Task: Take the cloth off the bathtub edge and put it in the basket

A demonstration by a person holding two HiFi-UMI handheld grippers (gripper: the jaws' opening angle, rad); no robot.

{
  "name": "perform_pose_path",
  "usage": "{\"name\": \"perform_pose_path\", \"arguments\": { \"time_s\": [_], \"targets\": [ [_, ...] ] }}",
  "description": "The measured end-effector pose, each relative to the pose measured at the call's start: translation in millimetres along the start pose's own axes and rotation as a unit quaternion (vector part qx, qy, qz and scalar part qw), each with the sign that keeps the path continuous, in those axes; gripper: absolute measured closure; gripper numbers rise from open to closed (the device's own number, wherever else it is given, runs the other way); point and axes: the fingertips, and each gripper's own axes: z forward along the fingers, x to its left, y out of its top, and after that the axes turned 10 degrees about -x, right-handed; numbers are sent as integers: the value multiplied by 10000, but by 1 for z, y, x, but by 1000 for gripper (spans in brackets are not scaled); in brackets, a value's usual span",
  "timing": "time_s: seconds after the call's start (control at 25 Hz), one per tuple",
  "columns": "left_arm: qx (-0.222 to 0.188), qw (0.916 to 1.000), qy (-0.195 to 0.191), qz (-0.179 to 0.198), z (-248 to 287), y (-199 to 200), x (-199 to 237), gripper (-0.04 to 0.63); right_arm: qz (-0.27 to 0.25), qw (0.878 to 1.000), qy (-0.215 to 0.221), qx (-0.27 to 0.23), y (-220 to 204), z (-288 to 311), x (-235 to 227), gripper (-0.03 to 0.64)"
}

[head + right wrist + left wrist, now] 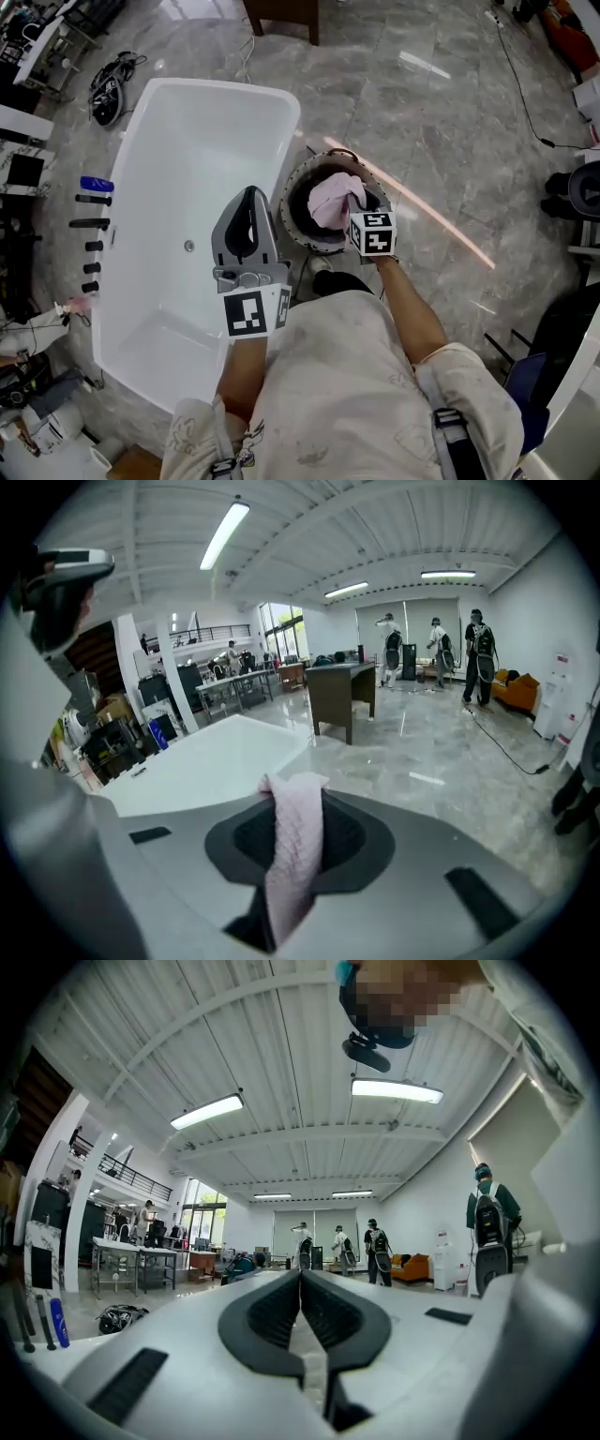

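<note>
We see a grey marble floor (441, 141). A white bathtub (202, 141) stands on it, with a round basket (289, 208) just beside the tub, to its right in the head view. A coil of cables (112, 89) lies near the tub's far left corner. A thin black cable (521, 86) runs across the tiles at right. A dark desk (281, 17) stands beyond the tub.

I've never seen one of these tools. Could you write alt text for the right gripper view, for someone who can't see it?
The right tongs are closed on a pink cloth pinched between them. Beyond them are a white bathtub, a marble floor and a dark desk, with people standing far off in a bright hall.
</note>
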Motion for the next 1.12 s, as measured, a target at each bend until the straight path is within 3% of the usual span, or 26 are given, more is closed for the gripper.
{"name": "perform_pose_path", "arguments": {
  "time_s": [0.2,0.44,0.84,0.88,0.96,1.0,1.12],
  "targets": [
    [38,9998,80,167,-1,-7,5,591,23,9979,18,645,-55,26,3,565],
    [147,9992,84,351,-1,-19,4,591,-53,9865,170,1627,-124,43,1,563],
    [283,9990,193,271,-7,-30,11,591,-216,9791,385,1987,-149,44,6,555],
    [278,9991,190,265,-6,-30,11,591,-185,9789,449,1987,-151,44,8,531],
    [258,9991,179,269,-5,-29,12,591,-152,9788,553,1967,-153,44,12,386],
    [249,9992,174,273,-5,-28,12,591,-127,9791,569,1949,-153,44,13,355],
    [235,9993,165,254,-5,-27,12,591,-15,9798,556,1919,-153,42,15,344]
  ]
}}
